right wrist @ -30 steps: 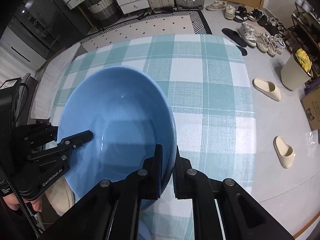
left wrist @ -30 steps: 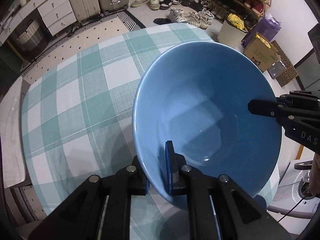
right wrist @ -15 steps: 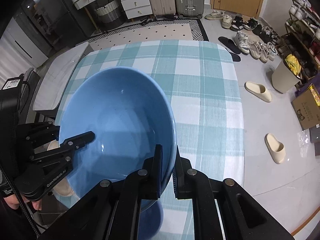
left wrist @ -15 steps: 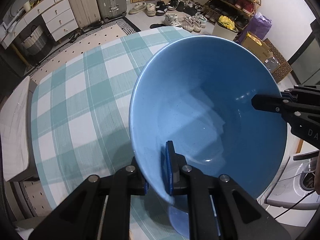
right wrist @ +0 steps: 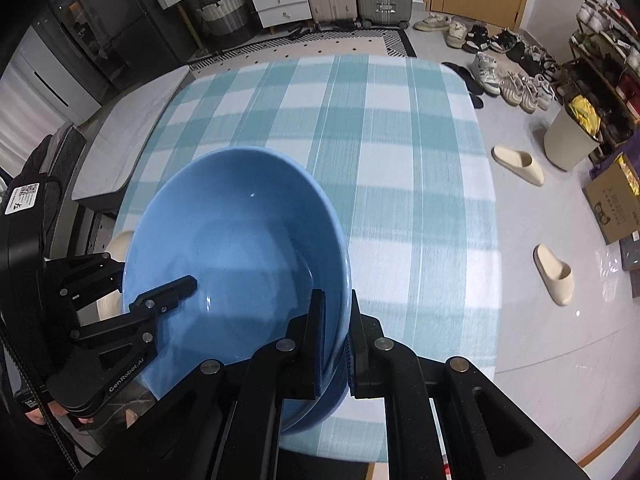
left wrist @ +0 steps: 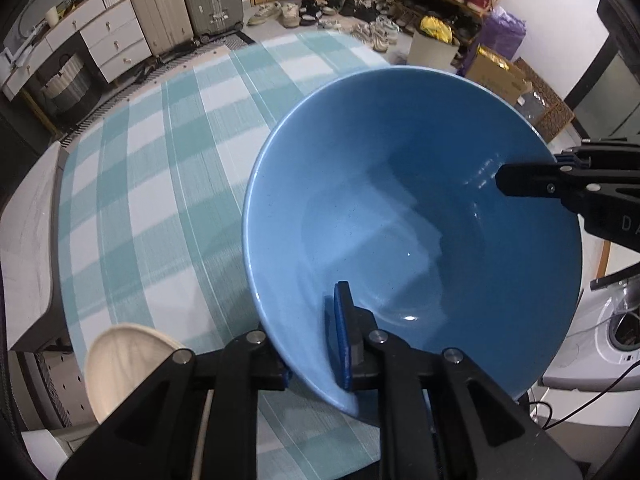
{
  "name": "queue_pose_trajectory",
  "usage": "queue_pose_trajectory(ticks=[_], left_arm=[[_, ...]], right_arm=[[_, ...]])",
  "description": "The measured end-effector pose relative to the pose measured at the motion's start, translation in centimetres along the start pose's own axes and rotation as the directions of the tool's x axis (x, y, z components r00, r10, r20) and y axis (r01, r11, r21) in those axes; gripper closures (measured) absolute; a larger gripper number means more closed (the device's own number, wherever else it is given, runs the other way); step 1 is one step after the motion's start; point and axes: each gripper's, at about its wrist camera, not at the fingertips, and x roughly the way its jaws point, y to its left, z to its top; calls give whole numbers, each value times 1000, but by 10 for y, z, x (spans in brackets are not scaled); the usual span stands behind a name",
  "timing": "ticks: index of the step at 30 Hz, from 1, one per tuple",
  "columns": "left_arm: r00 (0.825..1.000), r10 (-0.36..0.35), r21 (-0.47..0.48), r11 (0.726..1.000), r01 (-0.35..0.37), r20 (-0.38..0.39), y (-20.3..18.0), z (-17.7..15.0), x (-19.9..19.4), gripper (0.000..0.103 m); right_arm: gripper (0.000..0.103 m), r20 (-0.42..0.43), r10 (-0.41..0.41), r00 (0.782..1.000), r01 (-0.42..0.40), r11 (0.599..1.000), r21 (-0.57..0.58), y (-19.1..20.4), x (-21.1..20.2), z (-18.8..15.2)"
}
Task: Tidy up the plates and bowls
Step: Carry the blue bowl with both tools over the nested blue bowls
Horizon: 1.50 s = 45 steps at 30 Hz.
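Observation:
A large blue bowl (left wrist: 400,208) is held in the air above the table with the teal-and-white checked cloth (left wrist: 160,168). My left gripper (left wrist: 310,344) is shut on its near rim, one finger inside and one outside. My right gripper (right wrist: 334,344) is shut on the opposite rim; the bowl also shows in the right wrist view (right wrist: 232,248). Each gripper shows in the other's view, clamped on the bowl's far side. The bowl hangs near the table's front edge and looks empty.
A cream round seat or stool (left wrist: 124,364) sits beside the table's near left corner. A grey bench (right wrist: 128,140) runs along the table's left side. Slippers (right wrist: 556,272), shoes, a bin (right wrist: 568,140) and a cardboard box lie on the floor at right.
Both grippers have lifted the bowl higher and drawn it back toward the table's near edge. The table looks smaller and farther below, and the cream seat has come into view.

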Motion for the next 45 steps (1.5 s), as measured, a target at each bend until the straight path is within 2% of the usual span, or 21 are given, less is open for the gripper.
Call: queue_pose_trajectory(ticks=[4, 16, 19, 26, 29, 32, 35, 36, 38, 45], left_arm=[[998, 60, 57, 997, -60, -2, -12, -14, 6, 86], [992, 128, 88, 988, -129, 22, -17, -35, 16, 86], [992, 124, 84, 989, -124, 7, -16, -39, 23, 85], [983, 181, 124, 975, -182, 23, -26, -44, 25, 83], [976, 216, 159, 963, -217, 23, -32, -45, 27, 79], [977, 214, 162, 964, -211, -3, -33, -44, 32, 75], [964, 264, 198, 945, -262, 13, -40, -43, 31, 70], [963, 270, 208, 941, -267, 16, -42, -42, 30, 62], [971, 238, 208, 949, -236, 19, -43, -40, 26, 57], [979, 202, 153, 967, -201, 10, -33, -36, 25, 56]], right_arm=[[95, -13, 11, 1000, -11, 1000, 12, 1, 12, -16], [95, 5, 50, 999, -50, 998, 42, 1, 33, -40], [95, 17, 18, 1000, -18, 1000, 19, 6, 38, -46], [95, 38, 0, 999, -1, 1000, 17, 6, 47, -58], [95, 48, -12, 999, 11, 1000, 18, 6, 49, -63], [94, 50, 4, 999, -5, 999, 34, 2, 50, -67], [93, 59, -3, 998, 2, 1000, 31, 1, 48, -68], [93, 64, -18, 998, 16, 999, 29, 1, 47, -68], [92, 79, -18, 997, 16, 1000, 25, 1, 44, -68], [92, 96, 0, 995, -3, 999, 41, -3, 42, -71]])
